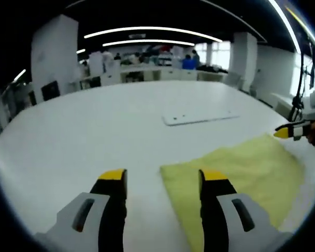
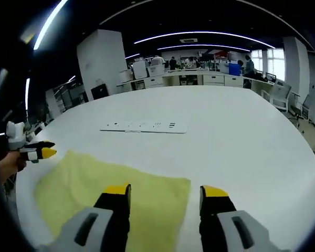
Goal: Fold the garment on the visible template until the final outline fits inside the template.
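Yellow-tipped fingers of the left gripper (image 1: 163,178) stand apart, holding nothing; the yellow cloth (image 1: 236,178) lies flat under its right finger and beyond. Right gripper (image 2: 165,193) fingers likewise gape, empty, the cloth (image 2: 110,191) beneath its left finger. Farther out on the white table (image 1: 94,131) lies a flat white panel (image 2: 144,127).

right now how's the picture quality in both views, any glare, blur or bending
Left gripper view: fisheye bends the white table edge and ceiling lights into arcs; bright windows wash out the right side; the yellow cloth is fairly sharp, the left gripper soft. Right gripper view: same bending, the far office hazy, the cloth evenly lit, the right gripper slightly blurred.
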Motion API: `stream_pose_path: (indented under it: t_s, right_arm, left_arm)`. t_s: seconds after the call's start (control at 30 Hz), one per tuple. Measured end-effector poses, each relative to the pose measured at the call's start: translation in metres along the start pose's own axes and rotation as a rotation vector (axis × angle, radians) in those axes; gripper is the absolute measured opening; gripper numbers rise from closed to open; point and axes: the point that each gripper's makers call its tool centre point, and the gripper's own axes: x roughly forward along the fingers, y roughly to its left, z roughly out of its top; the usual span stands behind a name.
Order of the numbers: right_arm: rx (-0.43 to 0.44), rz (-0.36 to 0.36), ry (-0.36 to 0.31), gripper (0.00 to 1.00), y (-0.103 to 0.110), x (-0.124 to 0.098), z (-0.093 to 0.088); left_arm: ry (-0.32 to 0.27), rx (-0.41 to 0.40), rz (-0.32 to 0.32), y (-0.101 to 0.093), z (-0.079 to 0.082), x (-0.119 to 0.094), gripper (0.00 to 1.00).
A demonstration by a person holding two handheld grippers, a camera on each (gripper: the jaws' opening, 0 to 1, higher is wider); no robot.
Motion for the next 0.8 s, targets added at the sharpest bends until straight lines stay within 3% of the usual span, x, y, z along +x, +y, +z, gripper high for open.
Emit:
stream_pose_path:
  t_s: [0.4,0.8]
  right_arm:
    - [-0.019,0.057,0.035,0.6,0.024,-0.038,-0.011]
    - [-0.055,0.067,0.051,0.57,0.041,-0.073,-0.035]
  left_arm:
    - [-0.004,-0.002,-0.095,-0.017,-0.012,-0.045,0.6]
    - [0.024,0.041,-0.149,-0.034,-0.037,-0.089,0.55]
